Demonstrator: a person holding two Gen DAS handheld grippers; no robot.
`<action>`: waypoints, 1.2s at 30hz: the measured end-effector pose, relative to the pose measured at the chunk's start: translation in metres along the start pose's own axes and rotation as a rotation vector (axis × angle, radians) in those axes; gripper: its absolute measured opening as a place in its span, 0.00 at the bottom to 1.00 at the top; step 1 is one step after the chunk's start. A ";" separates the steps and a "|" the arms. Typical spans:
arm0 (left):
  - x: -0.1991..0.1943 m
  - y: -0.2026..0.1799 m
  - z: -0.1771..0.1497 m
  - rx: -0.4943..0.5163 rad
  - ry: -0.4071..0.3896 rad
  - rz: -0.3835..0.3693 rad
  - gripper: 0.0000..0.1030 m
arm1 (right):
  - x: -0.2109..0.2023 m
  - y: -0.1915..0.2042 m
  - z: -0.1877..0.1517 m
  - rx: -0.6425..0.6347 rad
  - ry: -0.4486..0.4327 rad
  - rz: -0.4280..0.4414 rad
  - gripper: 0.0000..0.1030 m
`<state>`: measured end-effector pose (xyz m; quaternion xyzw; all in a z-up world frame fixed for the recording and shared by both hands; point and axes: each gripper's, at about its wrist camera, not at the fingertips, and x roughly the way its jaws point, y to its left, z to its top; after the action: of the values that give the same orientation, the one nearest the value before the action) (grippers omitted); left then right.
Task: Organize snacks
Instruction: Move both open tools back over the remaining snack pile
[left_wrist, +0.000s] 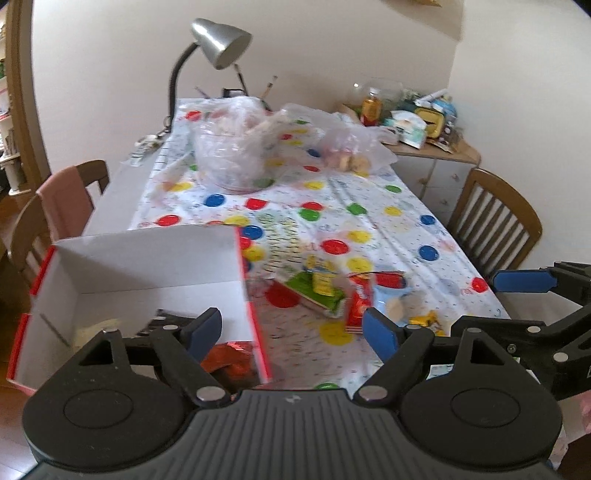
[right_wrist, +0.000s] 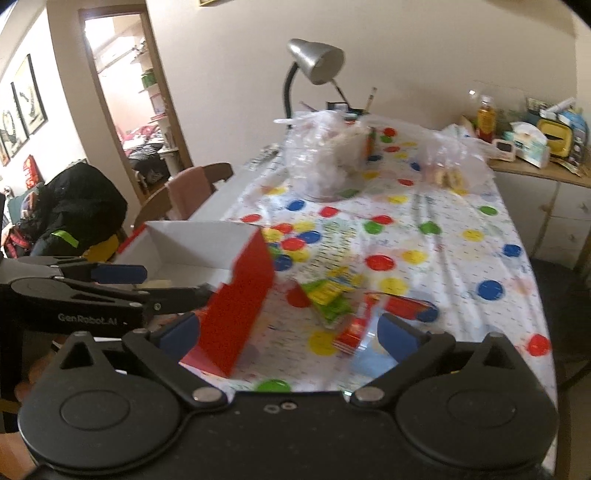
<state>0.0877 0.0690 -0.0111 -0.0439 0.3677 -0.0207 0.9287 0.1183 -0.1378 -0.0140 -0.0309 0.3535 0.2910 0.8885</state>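
Observation:
A white box with red outer walls (left_wrist: 147, 266) (right_wrist: 236, 288) stands open on the near left of the dotted tablecloth (left_wrist: 369, 206). An orange-red packet (left_wrist: 229, 358) and a dark packet (left_wrist: 162, 317) lie inside it. To its right, loose on the cloth, lie a green packet (left_wrist: 317, 291) (right_wrist: 328, 299), a red packet (left_wrist: 360, 302) (right_wrist: 352, 328) and a light blue packet (left_wrist: 391, 299) (right_wrist: 369, 354). My left gripper (left_wrist: 293, 332) (right_wrist: 159, 284) hangs open over the box's right wall, holding nothing. My right gripper (right_wrist: 290, 332) (left_wrist: 491, 302) is open above the loose snacks, also holding nothing.
Two crumpled plastic bags (left_wrist: 229, 147) (left_wrist: 351, 147) sit at mid-table, with a silver desk lamp (left_wrist: 218, 44) behind them. Wooden chairs stand at the right (left_wrist: 495, 225) and left (left_wrist: 66, 199). A cluttered cabinet (left_wrist: 424, 122) is at the far right. A hand (right_wrist: 33, 369) shows below the left gripper.

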 end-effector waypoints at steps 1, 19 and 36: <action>0.004 -0.007 0.000 0.004 0.007 -0.004 0.81 | -0.001 -0.008 -0.002 0.006 0.006 -0.006 1.00; 0.103 -0.088 -0.011 0.017 0.180 -0.056 0.81 | 0.049 -0.109 -0.039 -0.121 0.199 -0.042 0.95; 0.174 -0.106 -0.024 0.099 0.311 -0.106 0.81 | 0.111 -0.157 -0.049 -0.209 0.338 0.079 0.77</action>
<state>0.1970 -0.0504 -0.1367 -0.0138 0.5025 -0.0943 0.8593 0.2372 -0.2254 -0.1456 -0.1573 0.4666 0.3515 0.7962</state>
